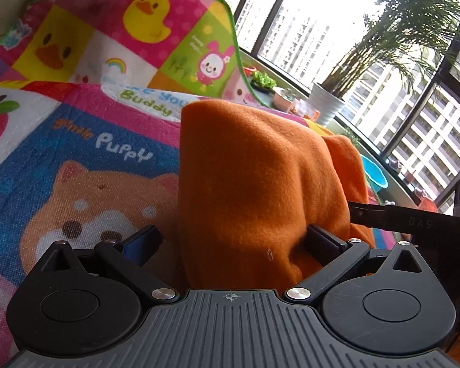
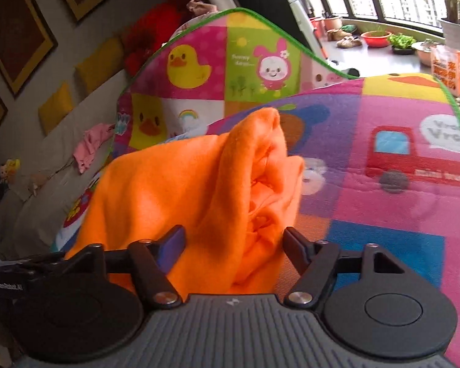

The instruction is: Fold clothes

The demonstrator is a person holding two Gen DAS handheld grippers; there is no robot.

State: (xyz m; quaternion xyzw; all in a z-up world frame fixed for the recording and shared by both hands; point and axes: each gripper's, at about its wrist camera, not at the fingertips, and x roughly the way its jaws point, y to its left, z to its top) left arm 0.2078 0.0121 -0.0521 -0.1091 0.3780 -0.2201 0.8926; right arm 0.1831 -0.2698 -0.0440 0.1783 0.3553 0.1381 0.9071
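The orange fleece is soft and fuzzy, bunched into a rounded hump with loose rolled folds at its right end. It lies on a mat printed with bright cartoon squares and edged in green.

The left hand-held gripper points forward over the mat, fingers spread wide with fleece bulging between them. The right hand-held gripper is likewise spread around the rolled folds; whether either pinches the cloth I cannot tell.

Right of the fleece, the mat lies bare out to its green edge.
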